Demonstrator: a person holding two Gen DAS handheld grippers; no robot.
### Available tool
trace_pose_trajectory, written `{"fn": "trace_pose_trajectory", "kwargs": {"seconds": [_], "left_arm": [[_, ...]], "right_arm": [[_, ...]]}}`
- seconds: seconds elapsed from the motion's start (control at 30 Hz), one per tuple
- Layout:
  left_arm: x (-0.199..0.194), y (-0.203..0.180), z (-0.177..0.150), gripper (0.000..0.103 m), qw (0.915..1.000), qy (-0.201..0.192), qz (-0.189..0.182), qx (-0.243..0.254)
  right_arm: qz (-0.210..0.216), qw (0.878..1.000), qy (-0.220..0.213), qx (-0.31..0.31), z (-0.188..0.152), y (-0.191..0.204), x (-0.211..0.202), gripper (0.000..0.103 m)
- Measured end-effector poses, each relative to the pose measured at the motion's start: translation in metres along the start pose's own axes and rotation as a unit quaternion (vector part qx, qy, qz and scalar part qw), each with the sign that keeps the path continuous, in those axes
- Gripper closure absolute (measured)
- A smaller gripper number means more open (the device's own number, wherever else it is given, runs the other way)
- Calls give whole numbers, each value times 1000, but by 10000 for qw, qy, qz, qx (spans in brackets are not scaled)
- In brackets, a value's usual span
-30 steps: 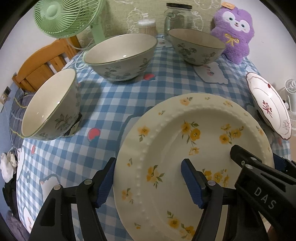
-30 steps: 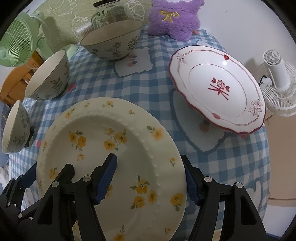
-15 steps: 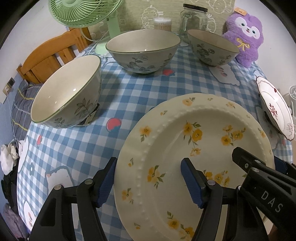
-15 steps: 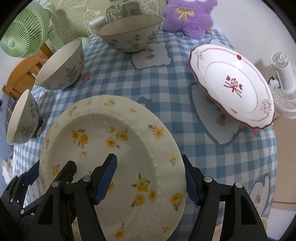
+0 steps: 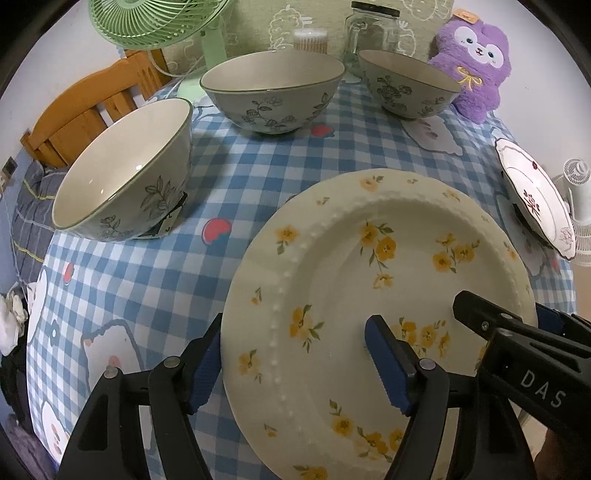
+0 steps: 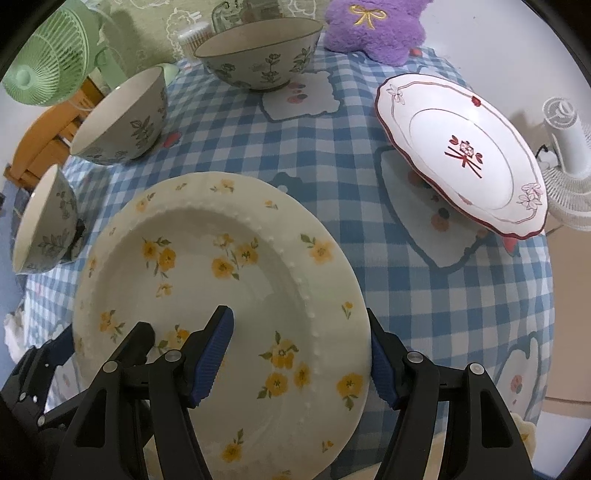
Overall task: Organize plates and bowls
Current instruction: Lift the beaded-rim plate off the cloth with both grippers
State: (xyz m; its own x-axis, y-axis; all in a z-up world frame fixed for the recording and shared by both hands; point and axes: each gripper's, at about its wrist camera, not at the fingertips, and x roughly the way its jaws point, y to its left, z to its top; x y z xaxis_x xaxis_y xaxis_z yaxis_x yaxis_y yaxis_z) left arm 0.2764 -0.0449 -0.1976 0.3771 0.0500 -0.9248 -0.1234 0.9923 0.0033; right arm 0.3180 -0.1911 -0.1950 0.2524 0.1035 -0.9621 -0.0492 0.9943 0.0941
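Note:
A cream plate with yellow flowers (image 5: 369, 280) (image 6: 207, 273) is held between both grippers over the checked tablecloth (image 5: 258, 177). My left gripper (image 5: 299, 365) is shut on its left rim, one finger under the edge, one on top. My right gripper (image 6: 299, 358) is shut on its right rim. Three floral bowls stand at the back and left: one at the left (image 5: 125, 173), one in the middle (image 5: 273, 88), one at the right (image 5: 406, 85). A white plate with a red rim (image 6: 465, 151) sits at the right edge of the table.
A green fan (image 5: 159, 22), a glass jar (image 5: 373, 33) and a purple plush toy (image 5: 476, 59) stand along the back. A wooden chair (image 5: 81, 110) is at the left. A white fan (image 6: 569, 155) stands beyond the table's right edge.
Both grippers with the flowered plate have come lower and nearer to the table; the bowls and the red-rimmed plate look larger and closer. The grip on the plate is unchanged.

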Motion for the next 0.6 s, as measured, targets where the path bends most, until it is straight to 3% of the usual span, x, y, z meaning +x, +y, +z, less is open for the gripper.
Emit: {"fn": "trace_pose_trajectory", "kwargs": {"seconds": [0.6], "left_arm": [[-20, 10, -1, 33, 9999, -115, -91, 73]], "right_arm": [[-121, 9997, -210, 62, -7, 8, -20, 32]]}}
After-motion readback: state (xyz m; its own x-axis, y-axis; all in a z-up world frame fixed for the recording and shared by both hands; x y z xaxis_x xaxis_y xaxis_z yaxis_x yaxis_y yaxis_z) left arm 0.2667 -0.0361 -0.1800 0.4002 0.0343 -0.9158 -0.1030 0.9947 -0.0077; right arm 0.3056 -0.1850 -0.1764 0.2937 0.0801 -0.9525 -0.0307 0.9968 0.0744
